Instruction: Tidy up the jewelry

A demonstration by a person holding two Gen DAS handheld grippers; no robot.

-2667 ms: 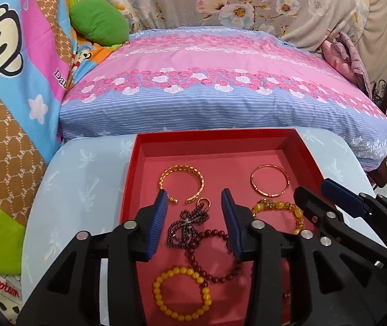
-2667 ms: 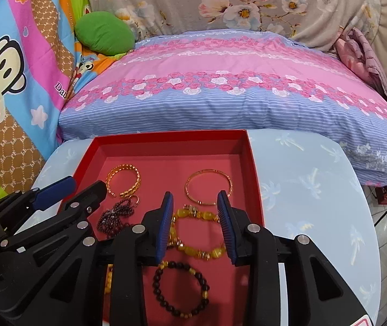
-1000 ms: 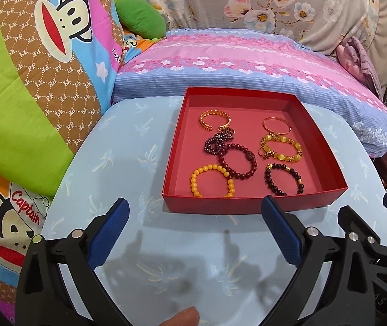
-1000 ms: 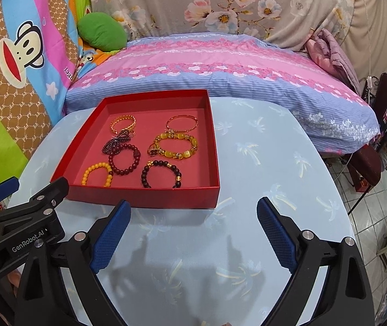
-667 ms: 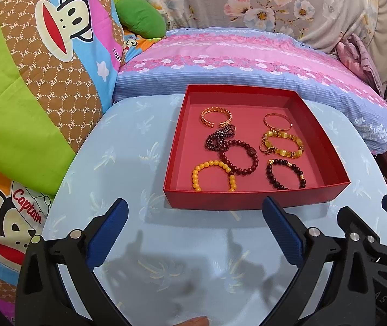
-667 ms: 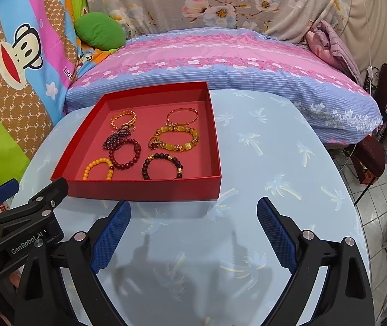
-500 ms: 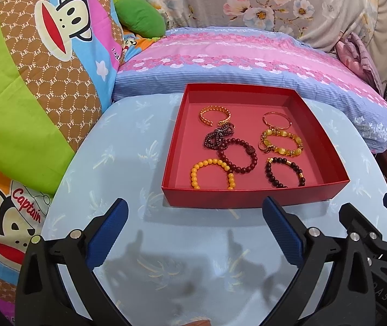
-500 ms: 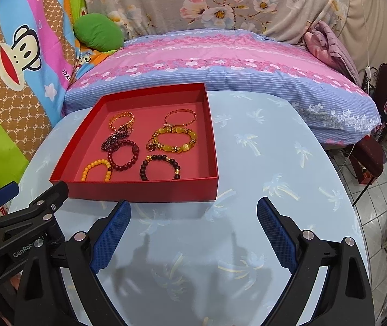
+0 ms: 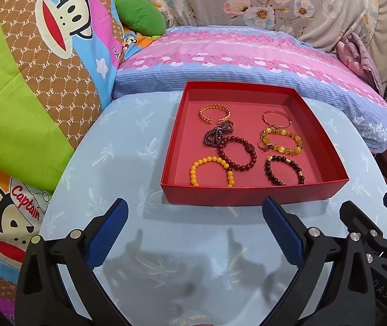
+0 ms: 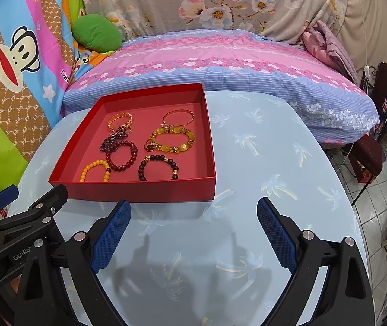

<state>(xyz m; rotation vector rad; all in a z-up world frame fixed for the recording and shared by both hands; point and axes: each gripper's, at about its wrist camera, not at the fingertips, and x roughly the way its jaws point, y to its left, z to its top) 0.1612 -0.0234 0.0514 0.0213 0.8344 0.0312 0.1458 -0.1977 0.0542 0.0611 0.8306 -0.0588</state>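
Bracelets fill the red tray point(image 9: 250, 195) on my bench point(image 9: 128, 146): yellow bead bracelet point(image 9: 211, 170) at its near wall, dark bead bracelet point(image 9: 284, 170) beside, gold bangle point(image 9: 214, 113) toward its far wall. Nearer than the tray, my left hand-held gripper point(image 9: 193, 233) and right hand-held gripper point(image 10: 193, 231) hover spread wide, both empty.
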